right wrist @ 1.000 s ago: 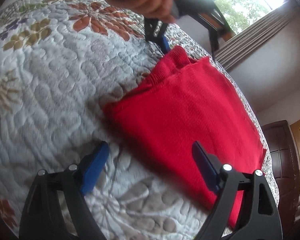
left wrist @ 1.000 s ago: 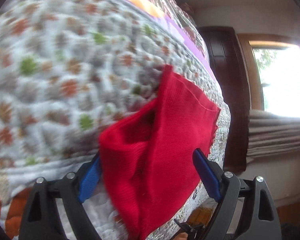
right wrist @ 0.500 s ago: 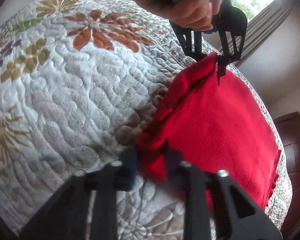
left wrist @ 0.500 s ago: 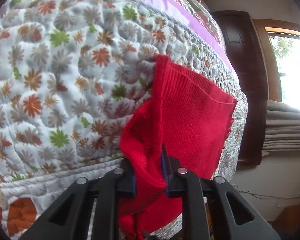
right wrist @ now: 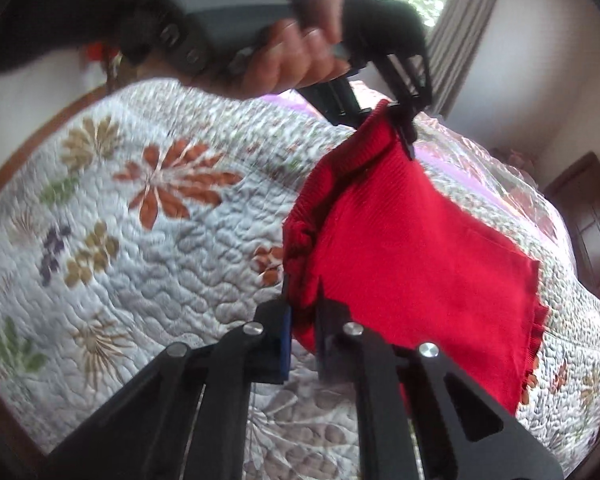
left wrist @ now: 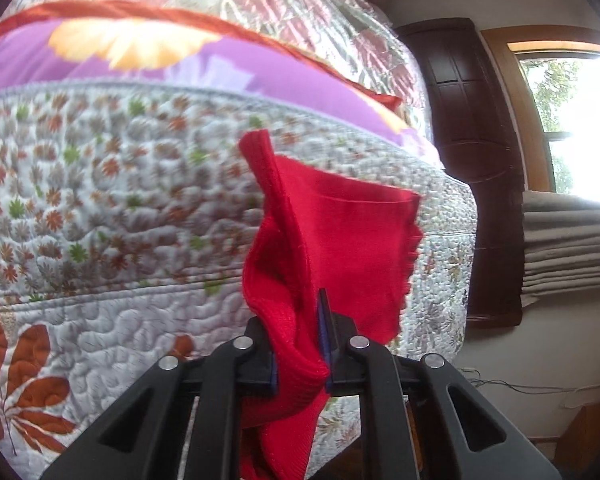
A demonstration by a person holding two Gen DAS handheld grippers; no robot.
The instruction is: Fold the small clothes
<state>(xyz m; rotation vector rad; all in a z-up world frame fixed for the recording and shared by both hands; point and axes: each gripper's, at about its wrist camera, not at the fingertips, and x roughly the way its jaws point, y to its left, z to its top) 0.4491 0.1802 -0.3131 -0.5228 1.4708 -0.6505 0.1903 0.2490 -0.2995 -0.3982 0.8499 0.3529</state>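
Both grippers have gone from open, straddling the edge of the red knit (right wrist: 412,264) a second ago, to clamped on it, and the near edge has since come up off the quilt (right wrist: 148,264). The left gripper (left wrist: 300,364) pinches a bunched ribbed corner between its blue pads, fabric spilling down below the jaws; the right gripper (right wrist: 302,332) is closed on the other corner of the same edge, with folds crowded above its fingers. In the right wrist view a hand (right wrist: 296,60) holds the left tool high, so the ribbed band hangs taut between the two grips (it sags a little in the middle). The far part of the knit looks to rest on the quilt, its frayed edge near the bed's side, though the blur makes contact hard to judge. With both corners secured and raised, the fold has probably begun: the likely next move is to carry this edge over toward the far one. The bunching in each grip may leave the folded edge uneven, so the corners could need smoothing once laid down
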